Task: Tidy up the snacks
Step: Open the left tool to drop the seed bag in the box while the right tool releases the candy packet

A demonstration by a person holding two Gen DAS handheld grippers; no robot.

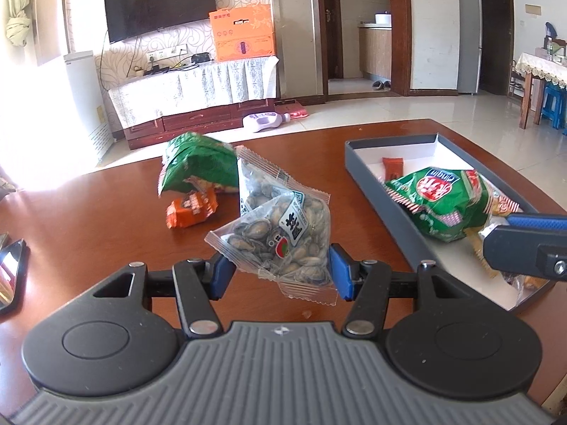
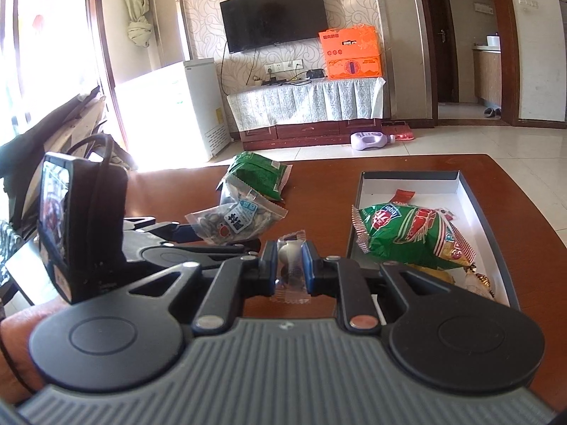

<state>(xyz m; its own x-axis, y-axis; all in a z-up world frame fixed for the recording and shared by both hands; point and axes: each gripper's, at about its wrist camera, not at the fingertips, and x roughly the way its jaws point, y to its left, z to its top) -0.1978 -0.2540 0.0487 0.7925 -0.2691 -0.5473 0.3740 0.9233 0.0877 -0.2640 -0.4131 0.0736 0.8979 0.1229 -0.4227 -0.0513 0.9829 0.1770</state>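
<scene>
My left gripper point(image 1: 280, 269) is shut on a clear packet of seeds point(image 1: 280, 237) and holds it above the brown table point(image 1: 106, 233). A second clear seed packet point(image 1: 258, 184), a green bag point(image 1: 198, 166) and a small orange packet point(image 1: 191, 209) lie behind it. My right gripper point(image 2: 290, 265) is shut on a small clear-wrapped snack point(image 2: 288, 262), left of the grey tray point(image 2: 358, 191). The tray holds a green bag point(image 2: 404, 233), a small red packet point(image 2: 402, 196) and other wrapped snacks. The left gripper and its seed packet point(image 2: 230, 225) also show in the right wrist view.
The tray point(image 1: 375, 184) lies on the right part of the table. A phone point(image 1: 10, 272) lies at the table's left edge. Beyond the table are the tiled floor, a TV cabinet point(image 1: 195, 88) and an orange box point(image 1: 244, 32).
</scene>
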